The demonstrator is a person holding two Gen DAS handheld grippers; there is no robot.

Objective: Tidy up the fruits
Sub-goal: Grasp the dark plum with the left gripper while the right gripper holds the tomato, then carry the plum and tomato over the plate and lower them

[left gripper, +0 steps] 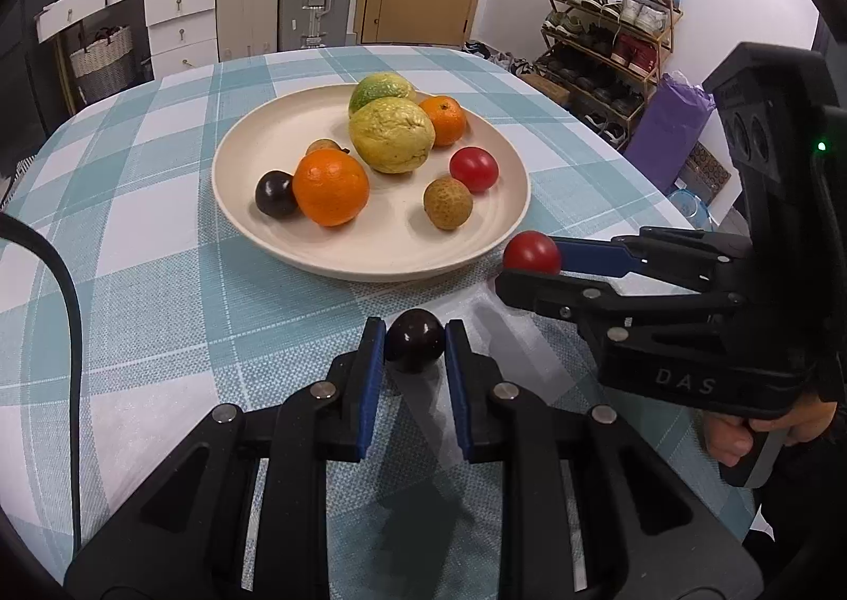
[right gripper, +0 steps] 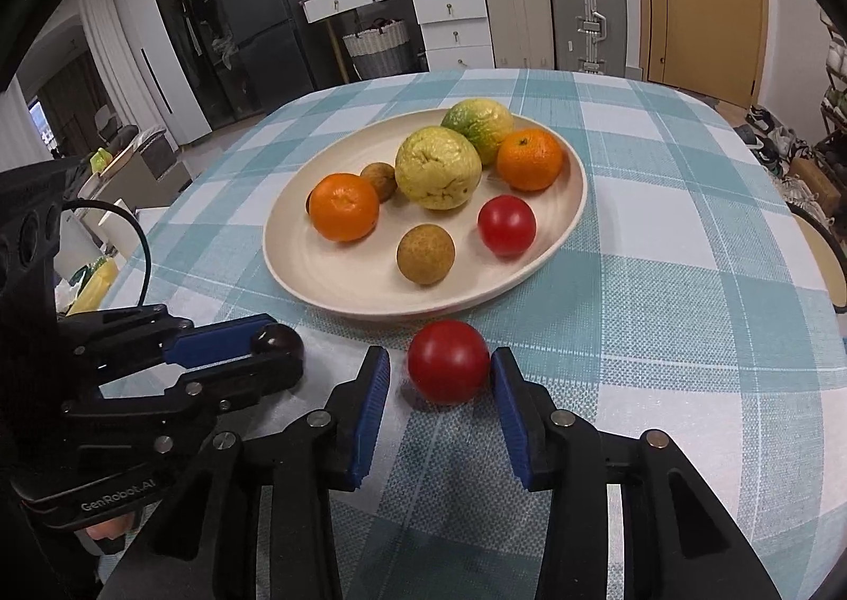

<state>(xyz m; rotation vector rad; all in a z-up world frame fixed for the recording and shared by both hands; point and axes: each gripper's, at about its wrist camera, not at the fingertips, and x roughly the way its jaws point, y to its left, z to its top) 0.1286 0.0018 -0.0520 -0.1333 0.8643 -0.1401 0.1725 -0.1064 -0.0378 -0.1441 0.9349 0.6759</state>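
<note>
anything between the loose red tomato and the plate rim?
Nothing: only bare checked tablecloth lies between the round red tomato at the right gripper and the cream plate rim, clearest in the right wrist view.

Bright, even indoor light; soft shadows under the fruit; sharp centre, fisheye bending and dark vignette at edges.

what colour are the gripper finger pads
Blue pads, clearest in the right wrist view.
</note>
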